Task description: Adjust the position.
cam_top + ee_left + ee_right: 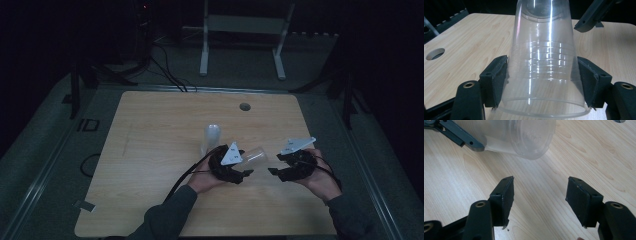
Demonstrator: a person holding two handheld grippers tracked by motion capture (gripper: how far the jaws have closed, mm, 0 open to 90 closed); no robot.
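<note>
A clear plastic cup [544,65] is pinched near its rim by the left gripper [235,167], both pads pressed on the wall. The cup is held on its side above the table [150,150], long axis roughly level, base pointed away from the left jaws toward the right gripper [539,202]. The right jaws are spread with nothing between them, the cup's base just ahead of them. A hand-over or a pull appears to be in hand. Next, the base would need to be brought squarely between the spread pads before closure. A second cup [210,139] lies beyond the left gripper.
</note>
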